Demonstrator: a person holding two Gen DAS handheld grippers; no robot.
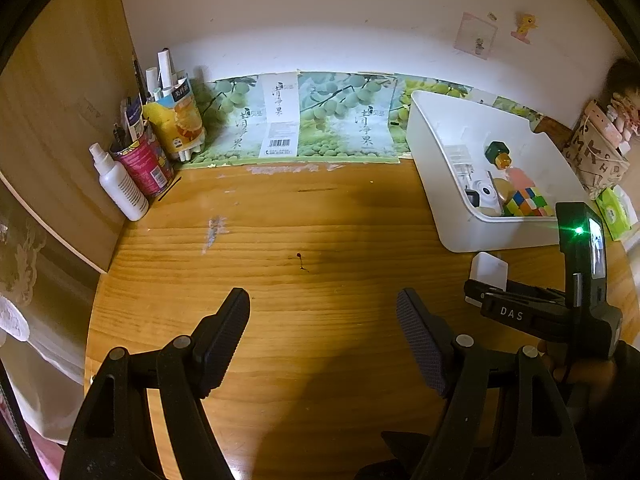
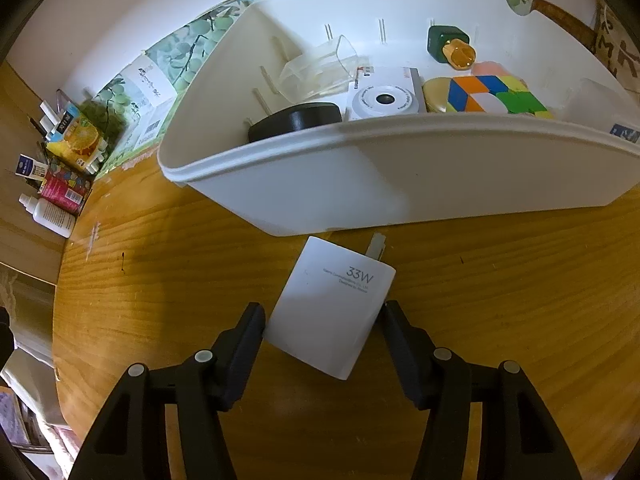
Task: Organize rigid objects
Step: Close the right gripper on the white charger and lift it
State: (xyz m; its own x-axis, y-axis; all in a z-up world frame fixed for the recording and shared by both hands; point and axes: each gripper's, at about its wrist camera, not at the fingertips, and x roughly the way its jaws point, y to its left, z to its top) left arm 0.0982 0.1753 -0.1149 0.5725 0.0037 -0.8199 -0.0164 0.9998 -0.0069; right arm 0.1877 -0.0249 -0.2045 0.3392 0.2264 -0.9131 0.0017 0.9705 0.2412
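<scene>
A white 33W charger point(image 2: 334, 304) lies on the wooden table just in front of the white bin point(image 2: 360, 176). My right gripper point(image 2: 324, 322) straddles it, fingers point(image 2: 248, 332) on both sides touching or nearly touching its edges. In the left wrist view the charger point(image 1: 489, 270) sits between the right gripper's tips point(image 1: 476, 294). The bin point(image 1: 440, 200) holds a white camera point(image 2: 384, 100), a colour cube point(image 2: 496, 96), a green bottle with a gold cap point(image 2: 448, 44), a black puck point(image 2: 300, 120), a gold tin and a clear cup. My left gripper point(image 1: 324, 312) is open and empty over bare table.
A white spray bottle point(image 1: 120, 184), a pink can of pens point(image 1: 142, 166) and a yellow carton point(image 1: 176, 124) stand in the back left corner by a wooden side panel. Fruit-print boxes point(image 1: 304, 116) line the wall. A green tissue pack point(image 1: 612, 212) lies right of the bin.
</scene>
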